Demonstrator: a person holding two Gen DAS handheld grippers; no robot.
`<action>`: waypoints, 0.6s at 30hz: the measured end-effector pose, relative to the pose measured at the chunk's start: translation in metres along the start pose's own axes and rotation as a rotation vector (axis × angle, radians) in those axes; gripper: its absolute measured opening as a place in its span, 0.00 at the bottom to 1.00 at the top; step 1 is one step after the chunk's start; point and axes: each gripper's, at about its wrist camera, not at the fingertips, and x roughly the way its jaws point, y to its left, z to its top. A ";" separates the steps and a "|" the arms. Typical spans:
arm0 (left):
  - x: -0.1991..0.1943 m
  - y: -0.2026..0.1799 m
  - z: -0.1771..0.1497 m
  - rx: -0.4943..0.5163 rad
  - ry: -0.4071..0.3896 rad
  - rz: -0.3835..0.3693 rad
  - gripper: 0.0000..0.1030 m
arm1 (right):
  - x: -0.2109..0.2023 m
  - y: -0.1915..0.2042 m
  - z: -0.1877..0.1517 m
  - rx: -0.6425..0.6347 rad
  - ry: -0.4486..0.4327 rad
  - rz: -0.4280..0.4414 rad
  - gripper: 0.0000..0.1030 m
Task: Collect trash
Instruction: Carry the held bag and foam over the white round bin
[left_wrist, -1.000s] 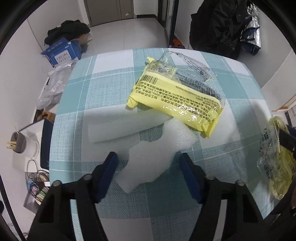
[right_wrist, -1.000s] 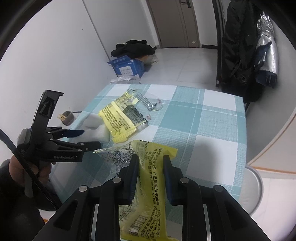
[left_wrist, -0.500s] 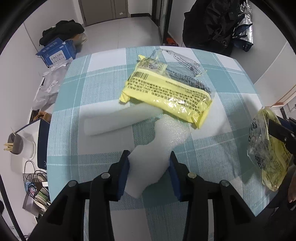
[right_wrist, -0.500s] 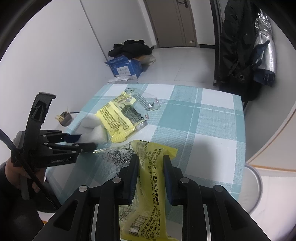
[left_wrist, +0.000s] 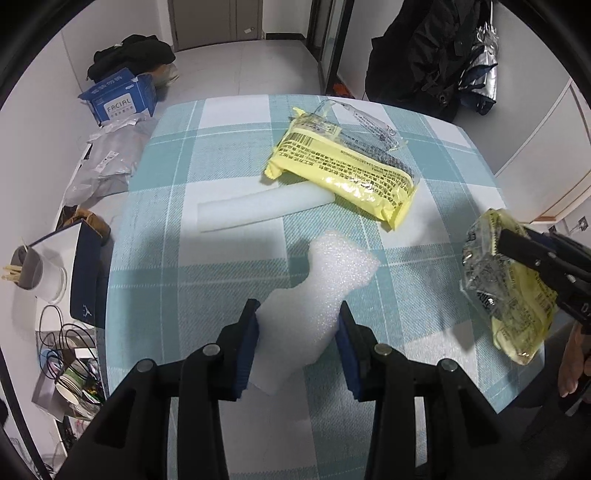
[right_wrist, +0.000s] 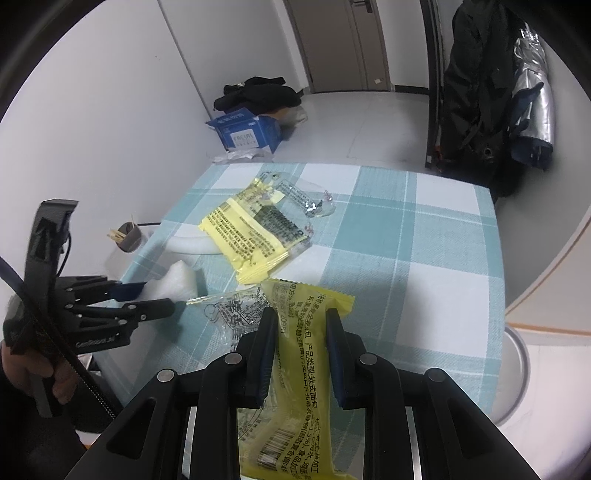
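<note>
My left gripper (left_wrist: 297, 314) is shut on a white foam scrap (left_wrist: 325, 280) and holds it just above the checked tablecloth (left_wrist: 229, 280). The scrap also shows in the right wrist view (right_wrist: 179, 282), with the left gripper (right_wrist: 151, 297) around it. My right gripper (right_wrist: 301, 314) is shut on a yellow wrapper (right_wrist: 299, 354) and holds it off the table's right side; in the left wrist view that wrapper (left_wrist: 513, 291) hangs at the right. On the table lie a white foam roll (left_wrist: 258, 208), a second yellow wrapper (left_wrist: 343, 171) and a clear plastic wrapper (left_wrist: 369, 123).
A round white bin (right_wrist: 515, 373) stands on the floor right of the table. A blue carton (left_wrist: 118, 96) and grey bags (left_wrist: 107, 158) lie on the floor beyond the far left. A cup with sticks (left_wrist: 26, 269), a box and cables sit left of the table.
My left gripper went from wide open to shut on the white foam scrap and lifted it slightly. The right gripper kept its hold on the yellow wrapper and stayed nearly still.
</note>
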 end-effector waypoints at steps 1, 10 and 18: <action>-0.002 0.001 -0.001 -0.011 -0.005 -0.008 0.34 | 0.000 0.002 -0.001 0.000 0.002 -0.004 0.24; -0.018 0.003 -0.005 -0.027 -0.047 -0.067 0.33 | -0.008 0.023 -0.007 -0.013 0.001 -0.032 0.24; -0.023 0.000 -0.014 -0.006 -0.048 -0.095 0.33 | -0.018 0.027 -0.010 -0.015 0.006 -0.063 0.24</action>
